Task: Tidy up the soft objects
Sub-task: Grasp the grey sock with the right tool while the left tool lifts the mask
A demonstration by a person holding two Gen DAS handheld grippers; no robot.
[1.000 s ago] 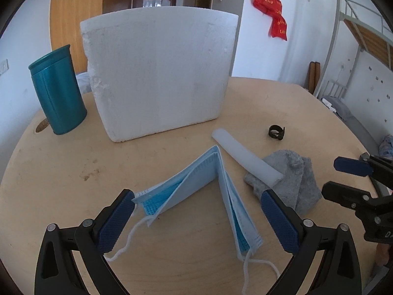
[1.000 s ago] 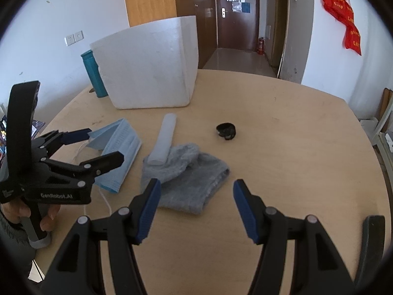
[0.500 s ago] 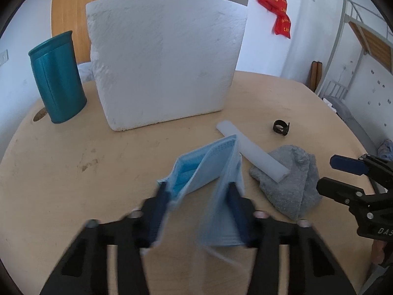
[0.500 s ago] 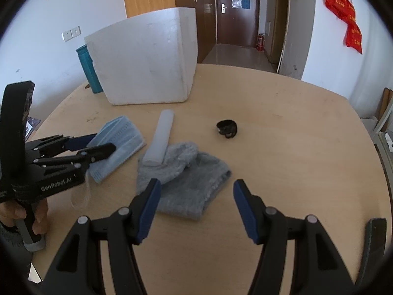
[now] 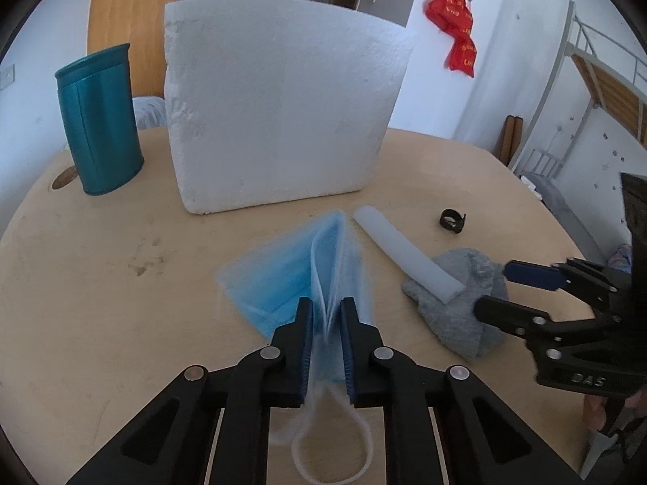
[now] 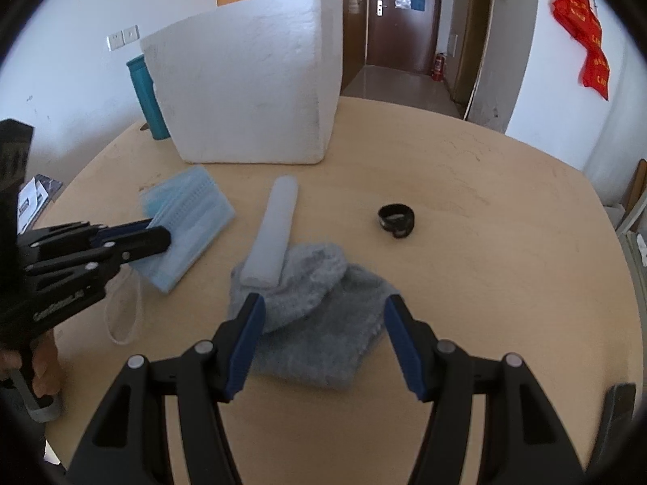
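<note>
Two tools are at work: the left tool (image 5: 326,323) has just been closing and now pinches the folded blue face mask (image 5: 283,275) near its ear-loop end, while the right tool (image 6: 323,339) hangs spread wide over the grey knitted cloth (image 6: 323,323), gripping nothing. The mask looks blurred and is probably coming off the desk (image 5: 121,323). A good lift keeps the squeeze firm, clears the trailing loop, and steers toward the white foam box (image 5: 279,121) behind, avoiding the white foam stick (image 5: 404,258) nearby.

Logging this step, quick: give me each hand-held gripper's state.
Left hand-held gripper: just closed on the mask.
Right hand-held gripper: open, empty, over the sock.
</note>
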